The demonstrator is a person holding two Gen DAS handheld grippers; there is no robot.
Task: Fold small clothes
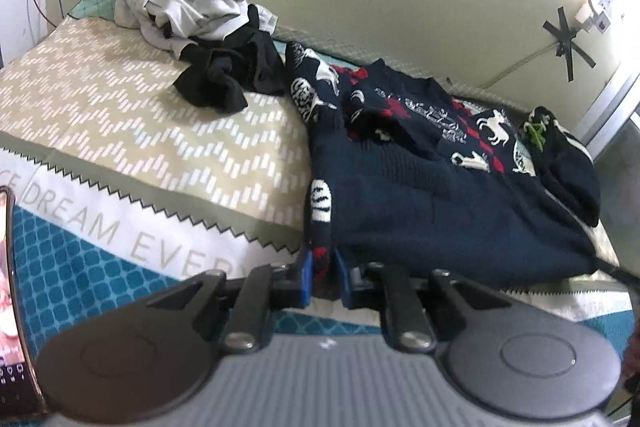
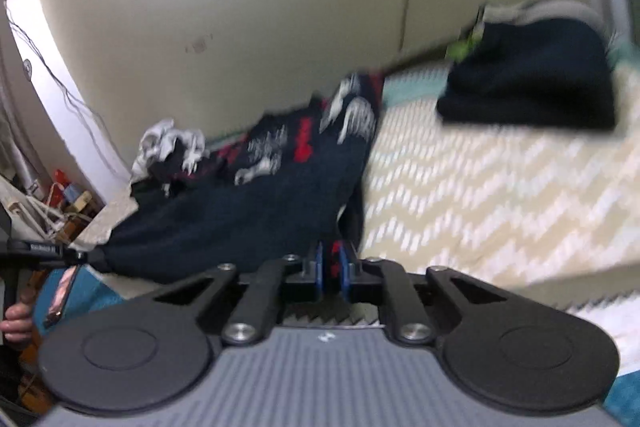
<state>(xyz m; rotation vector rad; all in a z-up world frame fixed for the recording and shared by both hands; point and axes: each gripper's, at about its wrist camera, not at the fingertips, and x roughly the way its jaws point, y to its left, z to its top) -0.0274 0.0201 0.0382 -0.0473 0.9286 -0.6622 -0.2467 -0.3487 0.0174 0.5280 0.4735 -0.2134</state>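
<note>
A navy knitted sweater (image 1: 440, 195) with white animal figures and red diamonds lies spread on the bed. My left gripper (image 1: 322, 275) is shut on its near left corner, where a patterned sleeve edge runs between the blue pads. In the right wrist view the same sweater (image 2: 248, 211) stretches away to the left, blurred. My right gripper (image 2: 330, 271) is shut on the sweater's near right corner, with red and navy knit pinched between its blue pads.
A heap of white and black clothes (image 1: 200, 27) sits at the bed's far left. A folded dark garment (image 1: 568, 167) lies at the far right beside the wall. The bedcover (image 1: 140, 131) has a beige zigzag print. A hand (image 2: 16, 323) shows at the left.
</note>
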